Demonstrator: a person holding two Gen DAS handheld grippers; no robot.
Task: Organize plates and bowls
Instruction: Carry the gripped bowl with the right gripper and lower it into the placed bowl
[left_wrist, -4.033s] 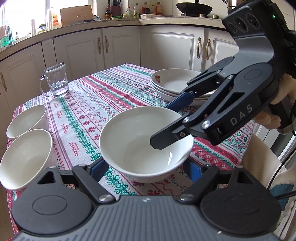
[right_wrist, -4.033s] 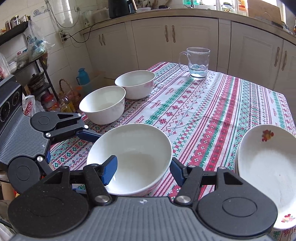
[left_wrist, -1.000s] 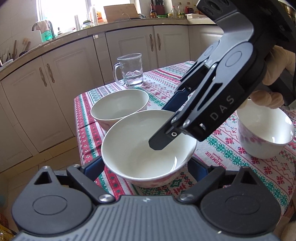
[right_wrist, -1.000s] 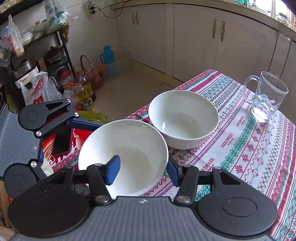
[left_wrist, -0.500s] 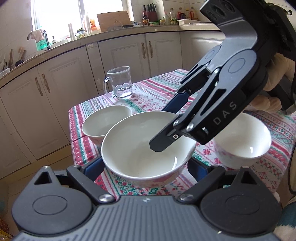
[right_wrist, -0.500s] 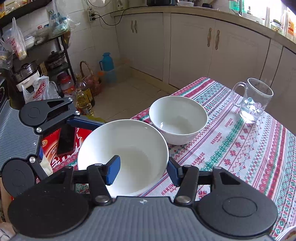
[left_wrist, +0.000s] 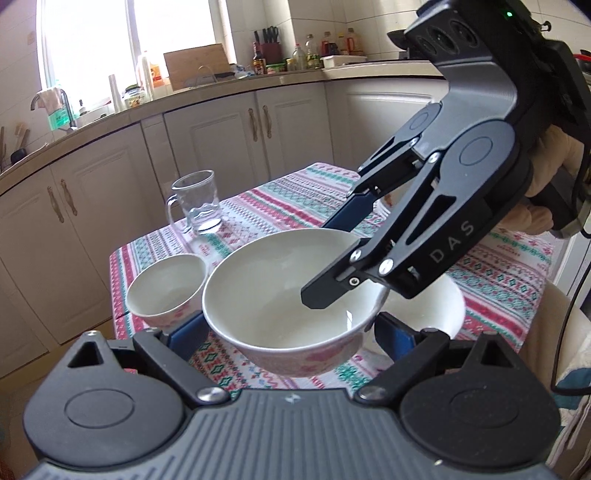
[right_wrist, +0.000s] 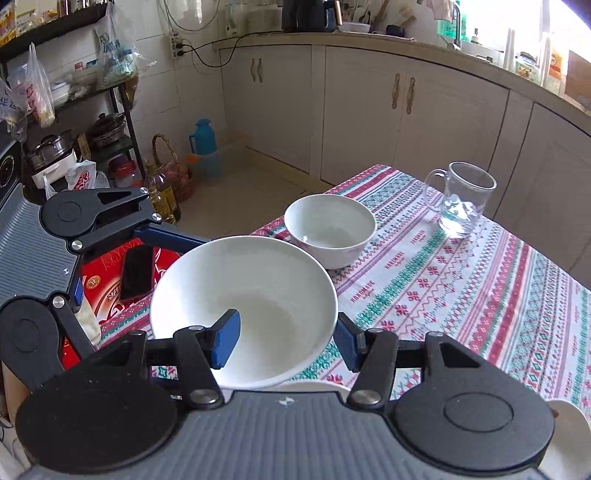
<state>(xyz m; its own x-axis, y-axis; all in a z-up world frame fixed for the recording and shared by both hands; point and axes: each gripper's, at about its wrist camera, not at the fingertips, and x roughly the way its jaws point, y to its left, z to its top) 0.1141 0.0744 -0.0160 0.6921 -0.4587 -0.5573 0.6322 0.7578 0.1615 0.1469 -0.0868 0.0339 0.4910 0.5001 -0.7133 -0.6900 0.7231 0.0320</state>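
Both grippers hold one white bowl (left_wrist: 280, 295) in the air above the striped tablecloth (left_wrist: 280, 206). My left gripper (left_wrist: 288, 334) clasps the bowl's outside with its blue pads. My right gripper (right_wrist: 286, 338) is shut on the bowl's rim (right_wrist: 243, 295), one finger inside and one outside. A second white bowl (left_wrist: 443, 310) sits just below and behind the held one, partly hidden. A third white bowl (left_wrist: 166, 291) stands on the table near its corner; it also shows in the right wrist view (right_wrist: 328, 229).
A glass mug (left_wrist: 195, 203) with a little water stands beyond the bowls, also in the right wrist view (right_wrist: 461, 199). A plate's rim (right_wrist: 569, 432) shows at the lower right. Cabinets (left_wrist: 221, 147) ring the table. A red box (right_wrist: 118, 280) and oil bottles (right_wrist: 162, 195) sit on the floor.
The held bowl has been carried from beside the plates toward the other bowls. It now hangs over one bowl, which has slid behind it. The views have swung toward the table's corner.
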